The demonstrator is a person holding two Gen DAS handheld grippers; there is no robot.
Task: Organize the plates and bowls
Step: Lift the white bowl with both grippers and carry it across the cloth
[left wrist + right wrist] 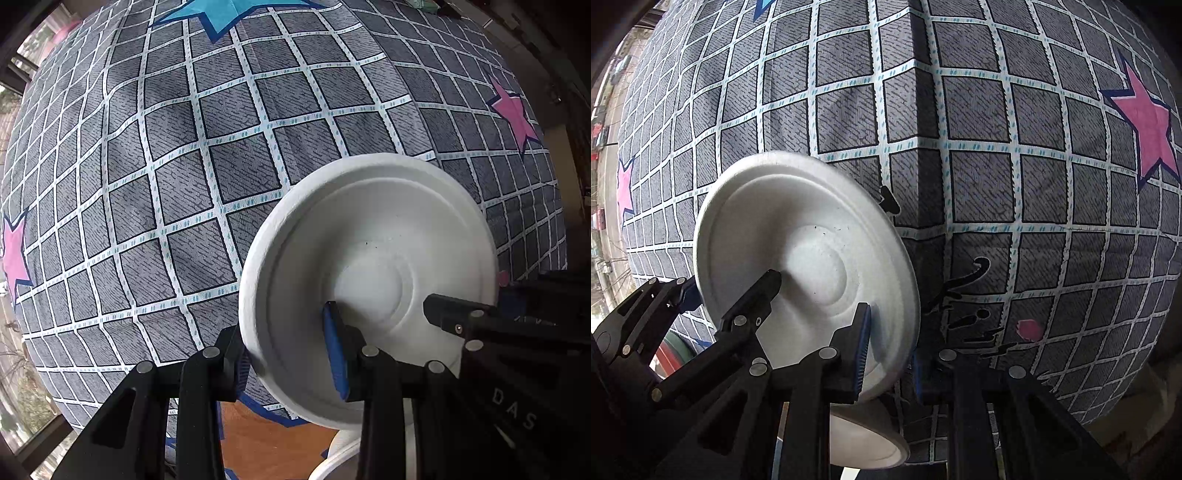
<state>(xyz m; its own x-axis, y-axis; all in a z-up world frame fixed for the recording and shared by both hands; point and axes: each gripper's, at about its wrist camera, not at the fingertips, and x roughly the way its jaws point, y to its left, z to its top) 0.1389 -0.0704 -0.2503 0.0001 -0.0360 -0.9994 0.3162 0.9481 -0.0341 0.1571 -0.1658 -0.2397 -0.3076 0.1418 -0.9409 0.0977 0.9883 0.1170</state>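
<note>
Both grippers, left (291,354) and right (890,365), clamp one white ridged plate's (369,240) rim.

place: home bedroom | evidence: star-print checked bedsheet (221,166), window (22,66)

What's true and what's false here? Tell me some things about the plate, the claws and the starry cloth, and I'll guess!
1. The plate is white. True.
2. Only one claw is on the plate. False: the left claw and the right claw each have its rim between their fingers.
3. The checked cloth has pink stars. True.
4. The plate is piled with food. False: it holds nothing but a few tiny dark specks.
</note>
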